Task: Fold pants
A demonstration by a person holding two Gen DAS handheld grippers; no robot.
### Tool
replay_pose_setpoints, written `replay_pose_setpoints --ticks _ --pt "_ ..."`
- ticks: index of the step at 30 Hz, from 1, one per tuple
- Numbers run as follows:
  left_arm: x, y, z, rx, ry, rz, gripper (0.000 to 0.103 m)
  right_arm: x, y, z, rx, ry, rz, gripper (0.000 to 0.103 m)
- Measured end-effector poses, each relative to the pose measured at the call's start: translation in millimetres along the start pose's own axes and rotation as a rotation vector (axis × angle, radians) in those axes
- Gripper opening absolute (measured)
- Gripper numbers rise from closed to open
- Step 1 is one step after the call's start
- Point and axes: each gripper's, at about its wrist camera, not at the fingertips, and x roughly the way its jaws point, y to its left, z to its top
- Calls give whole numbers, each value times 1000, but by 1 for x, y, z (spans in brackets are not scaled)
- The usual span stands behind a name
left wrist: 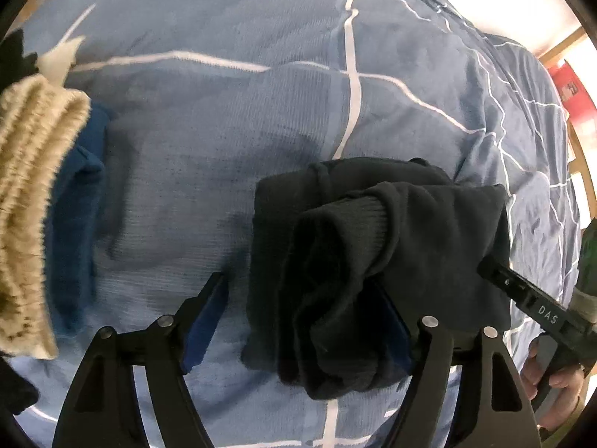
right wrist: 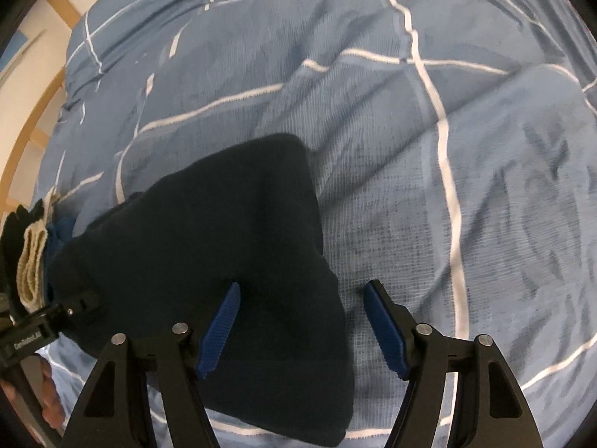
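Note:
The dark navy pants (left wrist: 373,246) lie folded into a thick bundle on the blue bedspread (left wrist: 224,112). In the left wrist view the bundle, with a ribbed cuff on top, sits between the fingers of my left gripper (left wrist: 306,321), whose jaws stand wide apart; its right pad is partly hidden by cloth. In the right wrist view the same pants (right wrist: 231,261) lie flat under my right gripper (right wrist: 302,324). That gripper is open, its left pad (right wrist: 220,332) over the cloth and its right pad over bare bedspread.
A pile of folded clothes, a beige knit (left wrist: 33,186) on a blue garment (left wrist: 78,194), lies at the left; it also shows in the right wrist view (right wrist: 33,261). The bed's wooden frame (right wrist: 37,112) runs along the far side. The bedspread (right wrist: 447,149) is wrinkled.

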Motion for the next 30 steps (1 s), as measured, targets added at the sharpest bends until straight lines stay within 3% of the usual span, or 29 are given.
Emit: replay_pose_setpoints --ticks 7,8,10,12,16,19,22,30 --pt "19 12 4 -94 29 -81 82 12 5 4 -24 30 8 51" --pt "20 13 5 -103 34 -89 79 13 6 4 -33 34 4 50" --pt "19 12 6 -112 52 -135 58 16 9 5 -40 41 5 43" --pt "14 12 6 -145 62 -155 46 14 10 7 -39 47 10 36" --pt "-2 -1 6 -120 32 -102 38 3 11 11 2 42 24 21" --pt "-23 -18 3 -50 -14 -65 34 -14 12 12 22 16 25 17" --pt "-51 -29 1 -20 -63 -87 33 -38 18 13 14 -28 20 16" --pt "-147 -7 -10 -55 -202 -143 33 -125 53 14 -46 -160 55 16"
